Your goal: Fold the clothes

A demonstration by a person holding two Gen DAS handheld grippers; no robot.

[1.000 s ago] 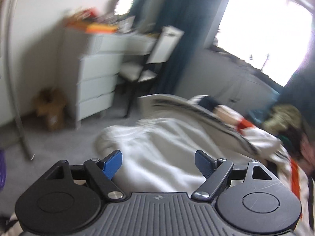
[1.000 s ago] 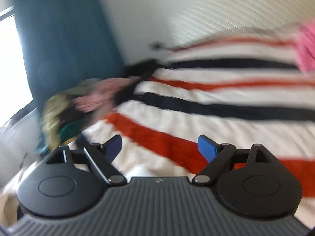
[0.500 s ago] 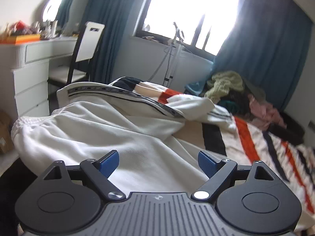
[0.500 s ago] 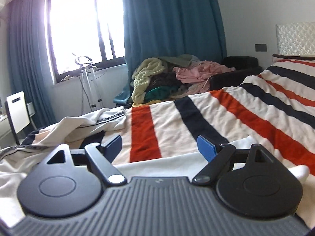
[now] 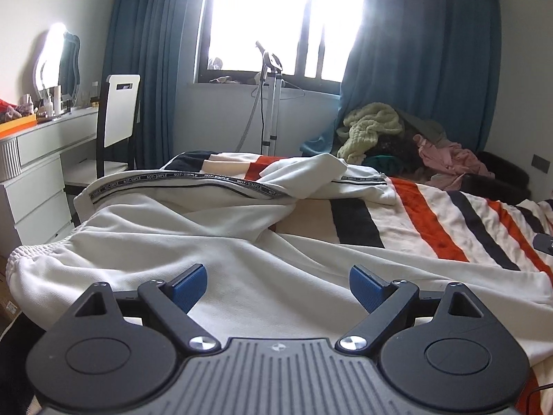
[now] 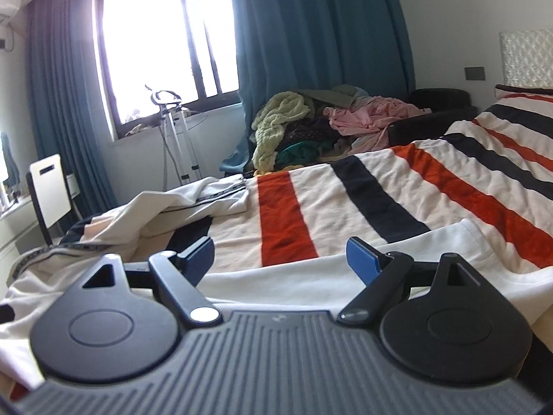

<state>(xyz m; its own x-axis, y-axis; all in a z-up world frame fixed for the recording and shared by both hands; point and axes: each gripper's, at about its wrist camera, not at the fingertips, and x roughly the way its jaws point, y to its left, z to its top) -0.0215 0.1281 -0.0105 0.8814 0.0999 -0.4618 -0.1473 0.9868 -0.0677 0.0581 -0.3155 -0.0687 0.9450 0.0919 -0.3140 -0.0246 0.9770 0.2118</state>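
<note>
White trousers (image 5: 214,242) are spread across the near end of a bed, over a blanket (image 5: 432,221) striped in cream, orange and black. An elastic waistband is seen gathered at the left edge of the left wrist view, and a black side band printed with the repeated words NOT-SIMPLE (image 5: 193,180) is carried along the upper leg, which lies rumpled and partly folded over toward the far edge of the bed. In the right wrist view the same trousers (image 6: 283,280) are seen as a pale strip running across the blanket (image 6: 397,186) just ahead of the fingers, with the crumpled leg off to the left. The left claw (image 5: 278,285) is held low over the cloth with its blue-padded fingers (image 5: 190,285) set wide apart, and nothing is gripped between them. The right claw (image 6: 283,261) is likewise held with its fingers (image 6: 363,259) spread, and no fabric is pinched; whether the pads touch the cloth cannot be told. A heap of mixed clothes (image 5: 390,131), pale green, pink and dark, is piled beyond the far side of the bed against blue curtains (image 5: 414,52). A bright window (image 5: 276,17) is seen behind, with a garment steamer stand (image 5: 271,103) before it. A white chair (image 5: 119,114) and a white dresser (image 5: 38,173) are placed at the left.
</note>
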